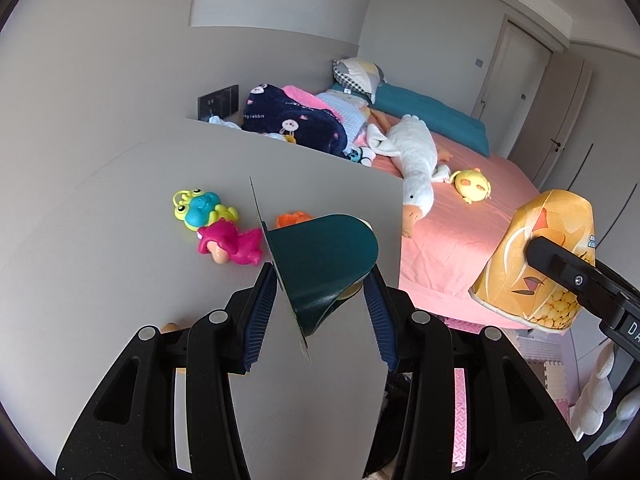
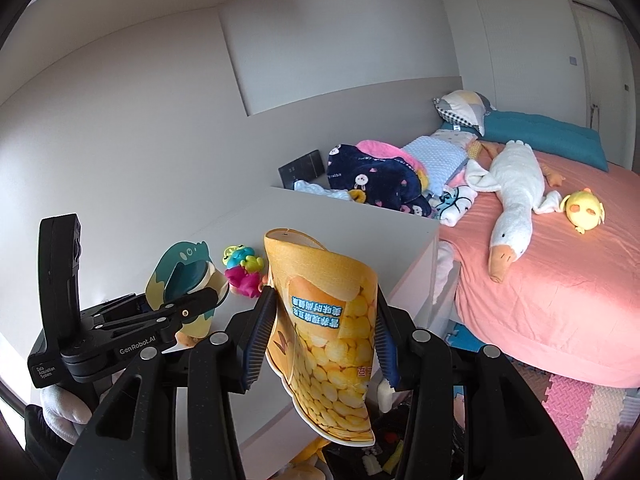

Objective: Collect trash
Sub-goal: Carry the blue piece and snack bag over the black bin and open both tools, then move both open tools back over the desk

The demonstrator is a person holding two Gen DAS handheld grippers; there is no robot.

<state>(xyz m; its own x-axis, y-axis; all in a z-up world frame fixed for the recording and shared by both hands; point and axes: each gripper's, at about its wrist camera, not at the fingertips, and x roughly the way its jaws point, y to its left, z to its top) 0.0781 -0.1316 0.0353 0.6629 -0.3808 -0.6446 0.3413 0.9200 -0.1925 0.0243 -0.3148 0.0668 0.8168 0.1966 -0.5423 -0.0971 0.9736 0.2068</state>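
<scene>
Snack bag (image 2: 326, 344) in right tongs (image 2: 322, 336); packaging (image 1: 320, 268) in left tongs (image 1: 320, 312)

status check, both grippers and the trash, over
Left gripper shut on dinosaur package. Right gripper shut on yellow snack bag. Both lifted over grey table; toys left there, nothing blocking.

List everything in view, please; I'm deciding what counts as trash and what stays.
Yellow corn-snack bag: 1, yellow, clamped in right gripper.
Dark-green dinosaur-shaped card package: 1, green, clamped in left gripper.
Plastic frog toy: 1, green-blue, on grey tabletop.
Pink plastic dinosaur toy: 1, pink, tabletop, beside frog.
Orange toy: 1, tabletop, partly hidden.
White plush goose: 1, on pink bed.
Yellow plush chick: 1, bed, beside goose.
Navy rabbit-print blanket: 1, bed head.
Teal quilt: 1, far bedside.
Left gripper: black, blue pads.
Right gripper: same.
</scene>
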